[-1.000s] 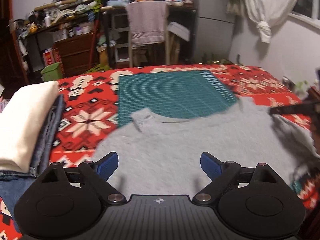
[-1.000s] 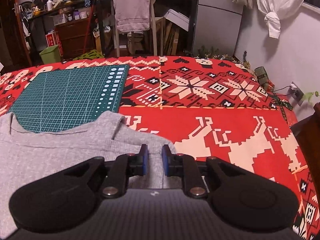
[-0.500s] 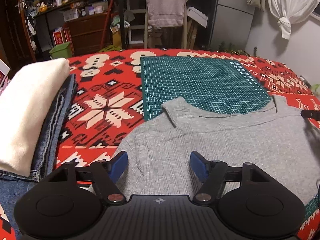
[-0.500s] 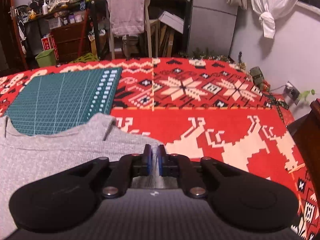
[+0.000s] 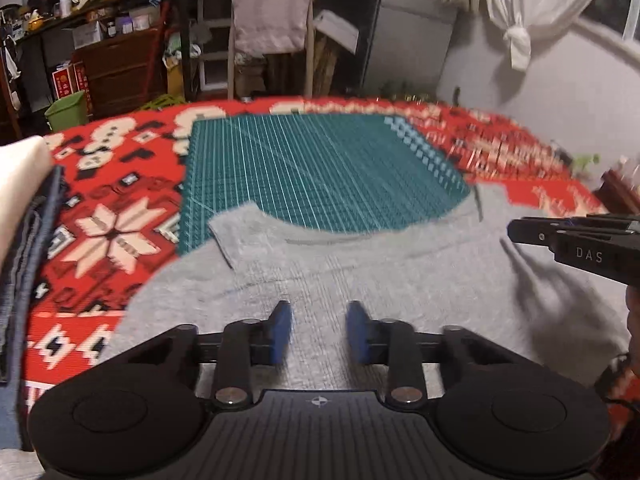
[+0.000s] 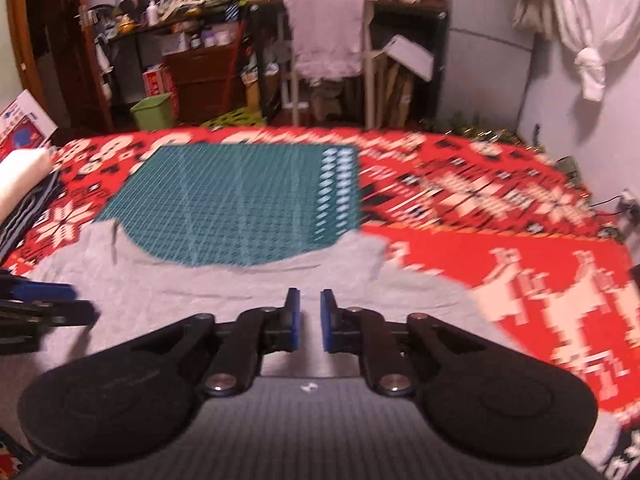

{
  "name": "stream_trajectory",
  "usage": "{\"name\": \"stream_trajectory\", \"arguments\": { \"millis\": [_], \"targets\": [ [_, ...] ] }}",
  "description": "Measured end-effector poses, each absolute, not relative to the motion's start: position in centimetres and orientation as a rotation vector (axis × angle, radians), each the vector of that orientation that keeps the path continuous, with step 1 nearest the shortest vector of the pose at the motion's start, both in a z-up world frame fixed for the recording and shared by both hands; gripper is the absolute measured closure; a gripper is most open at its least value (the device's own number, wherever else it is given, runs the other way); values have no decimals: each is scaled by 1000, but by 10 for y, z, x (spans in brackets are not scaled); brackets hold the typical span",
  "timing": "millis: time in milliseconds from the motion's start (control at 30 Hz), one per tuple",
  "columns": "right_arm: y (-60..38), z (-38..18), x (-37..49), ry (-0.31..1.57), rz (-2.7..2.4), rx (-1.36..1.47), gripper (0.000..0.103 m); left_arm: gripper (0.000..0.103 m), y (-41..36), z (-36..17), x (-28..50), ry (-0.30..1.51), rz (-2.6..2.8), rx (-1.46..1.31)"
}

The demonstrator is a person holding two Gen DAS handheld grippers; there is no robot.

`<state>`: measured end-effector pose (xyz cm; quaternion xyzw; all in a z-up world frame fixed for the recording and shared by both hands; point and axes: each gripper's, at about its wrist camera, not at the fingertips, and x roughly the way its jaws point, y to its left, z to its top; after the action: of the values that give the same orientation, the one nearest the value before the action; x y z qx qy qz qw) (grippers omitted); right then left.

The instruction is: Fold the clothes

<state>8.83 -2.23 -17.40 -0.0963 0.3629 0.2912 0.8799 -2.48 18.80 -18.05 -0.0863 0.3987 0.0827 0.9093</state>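
My left gripper [image 5: 318,332] and right gripper [image 6: 310,320], both parted and empty, hover over the grey top [image 5: 360,280] spread flat beneath them; closing now may pinch only one layer and bunch it.

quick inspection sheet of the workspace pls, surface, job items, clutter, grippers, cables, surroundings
surface: red patterned blanket with a green cutting mat on it.
job's things: grey top spread flat, its neckline edge lying over the mat's near edge.
clutter: stack of folded clothes at the left, cream piece on top, denim under it.
grippers: left gripper open above the top, nothing between its fingers; right gripper with a narrow gap, also above the top, holding nothing.
cables: dark cable by the right wall.
surroundings: chair with a draped towel, cluttered shelves, green bin, knotted white curtain.
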Motion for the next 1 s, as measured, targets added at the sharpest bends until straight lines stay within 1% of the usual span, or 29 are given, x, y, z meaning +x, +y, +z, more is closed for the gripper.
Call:
{"name": "stream_trajectory", "arguments": {
  "millis": [167, 400, 533, 633, 767, 1000],
  "targets": [
    [-20, -190, 101, 791, 595, -154, 92, 75, 195, -184, -20, 822, 201, -186],
    [-27, -180, 105, 783, 602, -129, 91, 75, 213, -179, -22, 808, 211, -279],
    [-23, -191, 110, 774, 581, -147, 92, 75, 210, -185, -16, 798, 228, -218],
    [-26, -183, 111, 774, 571, -131, 91, 75, 211, -183, -16, 797, 234, -221],
    [-35, -167, 95, 753, 601, -146, 86, 75, 210, -171, -26, 779, 223, -239],
    [-49, -164, 42, 820, 676, -214, 85, 75, 173, -158, -55, 804, 71, -243]
  ]
}}
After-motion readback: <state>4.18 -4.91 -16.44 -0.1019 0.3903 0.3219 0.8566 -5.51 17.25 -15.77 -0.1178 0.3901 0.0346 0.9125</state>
